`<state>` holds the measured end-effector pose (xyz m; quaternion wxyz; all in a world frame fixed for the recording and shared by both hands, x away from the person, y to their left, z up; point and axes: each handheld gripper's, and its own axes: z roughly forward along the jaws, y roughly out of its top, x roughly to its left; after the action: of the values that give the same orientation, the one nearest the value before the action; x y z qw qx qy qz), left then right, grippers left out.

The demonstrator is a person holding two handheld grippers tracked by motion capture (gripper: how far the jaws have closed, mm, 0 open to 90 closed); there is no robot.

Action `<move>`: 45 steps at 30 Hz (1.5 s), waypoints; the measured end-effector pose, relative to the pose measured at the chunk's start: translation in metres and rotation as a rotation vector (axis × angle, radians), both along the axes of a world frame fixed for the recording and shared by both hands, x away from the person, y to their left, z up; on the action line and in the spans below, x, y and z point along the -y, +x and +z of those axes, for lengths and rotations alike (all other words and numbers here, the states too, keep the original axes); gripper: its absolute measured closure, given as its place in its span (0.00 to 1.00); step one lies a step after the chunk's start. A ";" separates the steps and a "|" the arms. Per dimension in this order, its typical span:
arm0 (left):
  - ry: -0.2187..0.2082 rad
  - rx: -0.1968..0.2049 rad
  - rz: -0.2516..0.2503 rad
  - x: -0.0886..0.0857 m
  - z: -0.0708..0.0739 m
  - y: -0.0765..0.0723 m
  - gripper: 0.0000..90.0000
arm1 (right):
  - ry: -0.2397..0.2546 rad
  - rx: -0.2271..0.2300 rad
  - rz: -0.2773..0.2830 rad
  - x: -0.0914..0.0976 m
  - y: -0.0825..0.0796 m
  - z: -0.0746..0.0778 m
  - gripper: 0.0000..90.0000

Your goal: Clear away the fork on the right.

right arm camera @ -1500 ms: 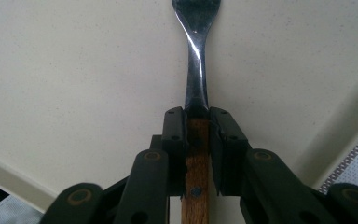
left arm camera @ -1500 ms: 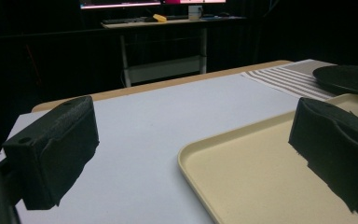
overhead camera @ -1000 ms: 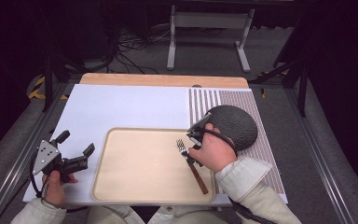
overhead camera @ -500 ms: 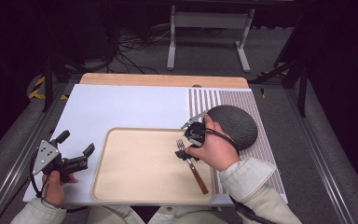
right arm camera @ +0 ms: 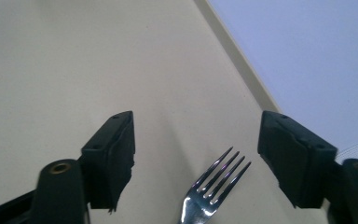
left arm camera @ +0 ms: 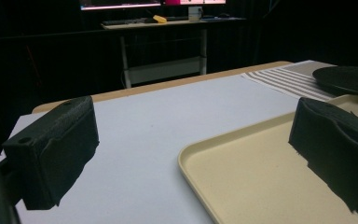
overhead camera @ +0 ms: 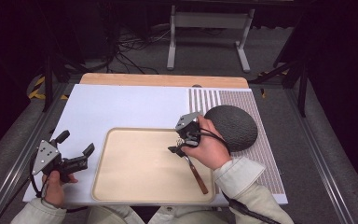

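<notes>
The fork (overhead camera: 192,164) lies on the beige tray (overhead camera: 135,186), toward its right side, its tines between the parted jaws of the right gripper (overhead camera: 179,142), which have just been closing and do not touch it. A dark grey bowl (overhead camera: 233,126), upside down on a striped mat (overhead camera: 265,158), sits just right of the tray. The left gripper (overhead camera: 81,156) hangs open off the tray's left edge, gripping nothing.

hand-held gripper (left arm camera: 205,154) jaws wide apart over tray (left arm camera: 242,177) corner, white mat (left arm camera: 168,112).
</notes>
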<state>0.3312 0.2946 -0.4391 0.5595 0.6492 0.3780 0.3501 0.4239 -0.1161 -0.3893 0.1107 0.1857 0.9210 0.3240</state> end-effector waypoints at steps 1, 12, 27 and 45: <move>0.000 0.000 0.000 0.000 0.000 0.000 0.02 | 0.000 0.008 0.008 -0.001 0.001 -0.002 0.38; -0.003 0.002 -0.001 0.000 0.000 0.000 0.02 | -0.037 0.006 0.063 -0.003 0.016 -0.021 0.92; -0.001 0.001 0.000 0.000 0.000 0.000 0.02 | -0.074 -0.007 0.052 -0.005 0.021 -0.046 0.99; -0.001 0.001 0.000 0.000 0.000 0.000 0.02 | -0.113 -0.012 -0.016 0.009 0.027 -0.045 0.99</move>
<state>0.3314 0.2947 -0.4393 0.5599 0.6490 0.3779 0.3500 0.4513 -0.1254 -0.4346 0.1180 0.1886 0.9370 0.2695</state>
